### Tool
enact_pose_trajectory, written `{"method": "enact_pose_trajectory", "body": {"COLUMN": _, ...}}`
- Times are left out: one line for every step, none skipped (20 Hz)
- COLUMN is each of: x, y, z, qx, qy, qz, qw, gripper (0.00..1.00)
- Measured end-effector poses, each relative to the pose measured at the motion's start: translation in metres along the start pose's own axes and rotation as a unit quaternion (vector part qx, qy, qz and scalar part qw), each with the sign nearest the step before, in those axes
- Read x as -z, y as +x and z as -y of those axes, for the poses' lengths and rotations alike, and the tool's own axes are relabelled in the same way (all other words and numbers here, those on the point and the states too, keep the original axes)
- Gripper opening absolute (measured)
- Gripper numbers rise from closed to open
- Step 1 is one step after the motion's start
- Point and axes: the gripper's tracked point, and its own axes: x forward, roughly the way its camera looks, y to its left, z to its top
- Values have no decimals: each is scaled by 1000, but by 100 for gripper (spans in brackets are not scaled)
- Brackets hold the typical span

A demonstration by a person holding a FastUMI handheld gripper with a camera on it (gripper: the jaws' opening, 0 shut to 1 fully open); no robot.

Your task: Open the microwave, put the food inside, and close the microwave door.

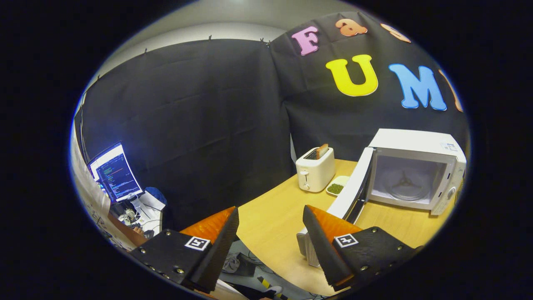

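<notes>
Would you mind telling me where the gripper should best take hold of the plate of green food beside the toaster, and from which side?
Probably the plate's near rim, approached low from the fingers' side. It lies flat between the toaster and the microwave's open door, which block both sides. The gripper is open, holding nothing.

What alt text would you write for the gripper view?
An open gripper hovers over a wooden table, holding nothing. Beyond it a white microwave stands with its door open, beside a toaster and a small dish.
</notes>
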Motion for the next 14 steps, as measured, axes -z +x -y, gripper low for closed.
{"method": "enact_pose_trajectory", "body": {"x": -7, "y": -6, "z": 2, "qx": -2, "qy": 2, "qz": 6, "qw": 1000, "gripper": 93}}
{"method": "enact_pose_trajectory", "body": {"x": -13, "y": -14, "z": 5, "qx": -3, "qy": 4, "qz": 12, "qw": 1000, "gripper": 93}}
{"method": "enact_pose_trajectory", "body": {"x": -17, "y": -20, "z": 11, "qx": -1, "qy": 7, "qz": 16, "qw": 1000, "gripper": 93}}
{"method": "enact_pose_trajectory", "body": {"x": -21, "y": -28, "z": 17, "qx": -1, "qy": 7, "qz": 17, "qw": 1000, "gripper": 93}}
{"method": "enact_pose_trajectory", "body": {"x": -21, "y": -35, "z": 24, "qx": 5, "qy": 5, "qz": 16, "qw": 1000, "gripper": 93}}
{"method": "enact_pose_trajectory", "body": {"x": -23, "y": -43, "z": 34, "qx": 14, "qy": 2, "qz": 17, "qw": 1000, "gripper": 93}}
{"method": "enact_pose_trajectory", "body": {"x": -23, "y": -51, "z": 44, "qx": 22, "qy": -1, "qz": 18, "qw": 1000, "gripper": 93}}
{"method": "enact_pose_trajectory", "body": {"x": -23, "y": -58, "z": 54, "qx": 32, "qy": -2, "qz": 17, "qw": 999, "gripper": 93}}
{"method": "enact_pose_trajectory", "body": {"x": -21, "y": -66, "z": 63, "qx": 41, "qy": -1, "qz": 16, "qw": 999, "gripper": 93}}
{"method": "enact_pose_trajectory", "body": {"x": -20, "y": -73, "z": 74, "qx": 52, "qy": 3, "qz": 15, "qw": 999, "gripper": 93}}
{"method": "enact_pose_trajectory", "body": {"x": -17, "y": -80, "z": 85, "qx": 61, "qy": 11, "qz": 12, "qw": 998, "gripper": 93}}
{"method": "enact_pose_trajectory", "body": {"x": -15, "y": -87, "z": 96, "qx": 69, "qy": 21, "qz": 10, "qw": 997, "gripper": 93}}
{"method": "enact_pose_trajectory", "body": {"x": -11, "y": -92, "z": 106, "qx": 77, "qy": 31, "qz": 8, "qw": 997, "gripper": 93}}
{"method": "enact_pose_trajectory", "body": {"x": -9, "y": -98, "z": 117, "qx": 85, "qy": 41, "qz": 5, "qw": 996, "gripper": 93}}
